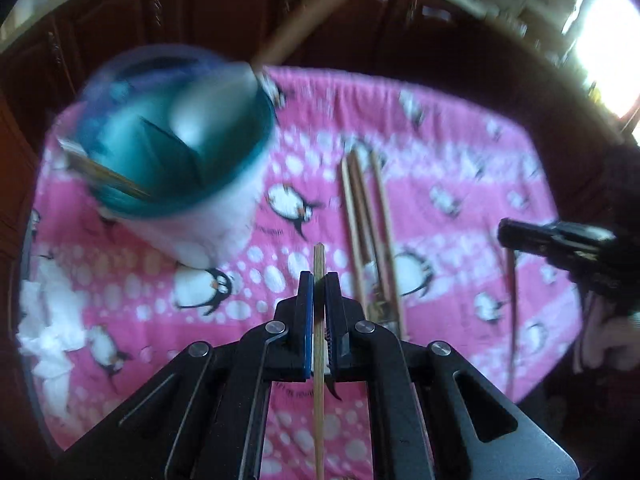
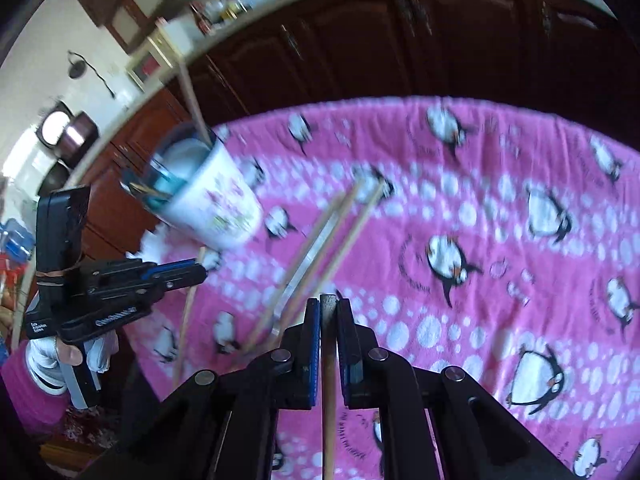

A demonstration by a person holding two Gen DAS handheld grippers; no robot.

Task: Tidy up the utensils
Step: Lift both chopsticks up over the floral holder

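Observation:
My left gripper (image 1: 319,280) is shut on a light wooden chopstick (image 1: 319,352) that runs back between the jaws. It hovers above the pink penguin cloth (image 1: 460,140), in front of a white holder cup with a teal inside (image 1: 176,160); a wooden handle (image 1: 304,20) sticks out of the cup. Several chopsticks (image 1: 364,216) lie on the cloth to the right. My right gripper (image 2: 329,306) is shut on a darker chopstick (image 2: 329,380). The cup (image 2: 208,196), the loose chopsticks (image 2: 320,236) and the left gripper (image 2: 200,272) also show in the right wrist view.
Crumpled white tissue (image 1: 48,320) lies at the cloth's left edge. Dark wooden cabinets (image 2: 400,40) stand behind the table. The right gripper (image 1: 508,236) shows at the right of the left wrist view. A pale counter edge (image 2: 248,8) runs above the cabinets.

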